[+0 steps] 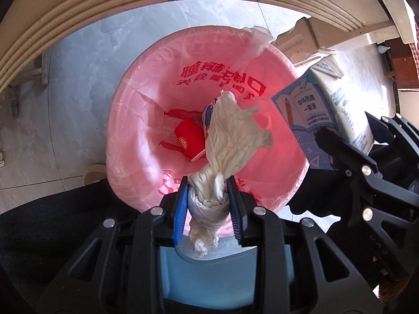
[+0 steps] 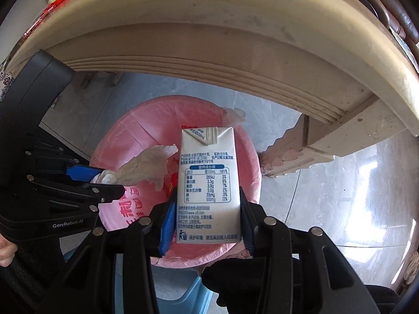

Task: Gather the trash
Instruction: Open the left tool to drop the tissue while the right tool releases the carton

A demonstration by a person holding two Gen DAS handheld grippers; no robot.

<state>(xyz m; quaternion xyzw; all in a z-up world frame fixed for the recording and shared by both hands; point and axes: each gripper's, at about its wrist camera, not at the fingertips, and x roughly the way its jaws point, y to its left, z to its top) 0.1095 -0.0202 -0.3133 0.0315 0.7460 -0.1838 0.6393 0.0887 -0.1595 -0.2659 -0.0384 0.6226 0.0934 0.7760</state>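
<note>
Left gripper [image 1: 208,191] pinches a twisted tissue [image 1: 230,133] over the pink-lined bin [image 1: 136,120]; right gripper [image 2: 208,206], to its right, clamps a milk carton [image 2: 208,183] above the bin's near rim.

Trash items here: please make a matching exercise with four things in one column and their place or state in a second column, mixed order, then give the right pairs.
Column 1:
1. crumpled tissue
2. milk carton
3. red wrapper
4. pink bin liner

Column 2:
A. lies at the bottom of the bin
B. held in the right tongs, above the bin
C. stretched over the rim of the bin
D. held in the left tongs, above the bin

Pairs: 1-D, 2-B, 3-A, 4-C
</note>
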